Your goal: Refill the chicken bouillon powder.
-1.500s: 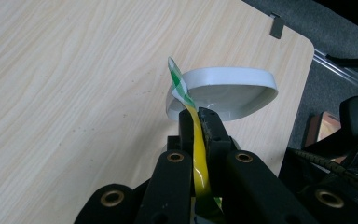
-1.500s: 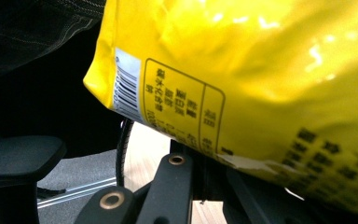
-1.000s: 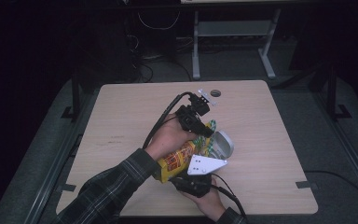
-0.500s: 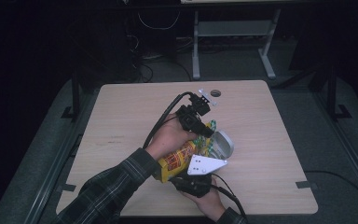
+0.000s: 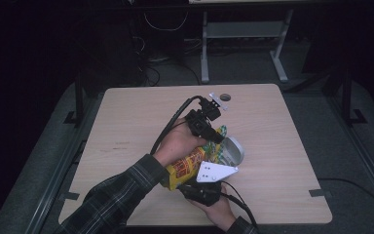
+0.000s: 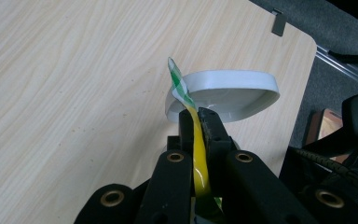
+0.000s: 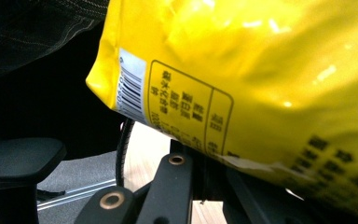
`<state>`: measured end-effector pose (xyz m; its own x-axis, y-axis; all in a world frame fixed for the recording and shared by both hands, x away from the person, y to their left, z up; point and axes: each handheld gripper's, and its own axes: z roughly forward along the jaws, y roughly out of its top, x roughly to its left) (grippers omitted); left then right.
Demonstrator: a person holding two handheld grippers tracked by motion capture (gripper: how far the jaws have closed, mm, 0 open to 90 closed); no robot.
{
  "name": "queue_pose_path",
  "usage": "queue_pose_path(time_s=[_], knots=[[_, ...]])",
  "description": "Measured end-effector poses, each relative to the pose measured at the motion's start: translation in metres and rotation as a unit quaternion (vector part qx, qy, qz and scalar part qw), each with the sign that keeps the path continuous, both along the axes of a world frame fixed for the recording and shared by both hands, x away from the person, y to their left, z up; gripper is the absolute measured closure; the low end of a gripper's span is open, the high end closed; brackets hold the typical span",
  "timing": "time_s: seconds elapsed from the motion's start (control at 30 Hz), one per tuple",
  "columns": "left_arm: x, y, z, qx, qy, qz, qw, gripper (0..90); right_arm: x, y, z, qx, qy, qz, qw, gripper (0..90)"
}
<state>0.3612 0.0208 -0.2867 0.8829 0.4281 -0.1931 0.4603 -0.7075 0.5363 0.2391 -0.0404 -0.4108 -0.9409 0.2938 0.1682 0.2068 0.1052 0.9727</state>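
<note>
A yellow snack bag [image 5: 185, 167] with red print is held tilted over the table between both grippers. My left gripper [image 5: 215, 136] is shut on the bag's top edge [image 6: 196, 140], a flat yellow strip with a green-and-white checked tip sticking out past the jaws. My right gripper [image 5: 200, 187] comes in from below, under its grey plate, and is shut on the bag's bottom seam [image 7: 242, 161]. The barcode and printed back of the bag [image 7: 242, 70] fill the right gripper view. A white bowl [image 5: 233, 148] sits just beyond the bag's top, tilted up on its side [image 6: 228, 91].
The wooden table [image 5: 126, 122] has bare room to the left and far right. A small dark round disc [image 5: 225, 96] lies near the far edge. A plaid sleeve [image 5: 112, 200] crosses the near left. Table legs and cables stand behind on the dark floor.
</note>
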Motion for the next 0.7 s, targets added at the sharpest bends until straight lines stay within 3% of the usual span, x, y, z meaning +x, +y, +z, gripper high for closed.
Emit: queue_pose_path(time_s=[0.7], knots=[[-0.0006, 0.0, -0.0001, 0.003, -0.004, 0.003, 1.0, 89.8, 0.0005, 0.0007, -0.0002, 0.003, -0.001, -0.001, 1.0, 90.0]])
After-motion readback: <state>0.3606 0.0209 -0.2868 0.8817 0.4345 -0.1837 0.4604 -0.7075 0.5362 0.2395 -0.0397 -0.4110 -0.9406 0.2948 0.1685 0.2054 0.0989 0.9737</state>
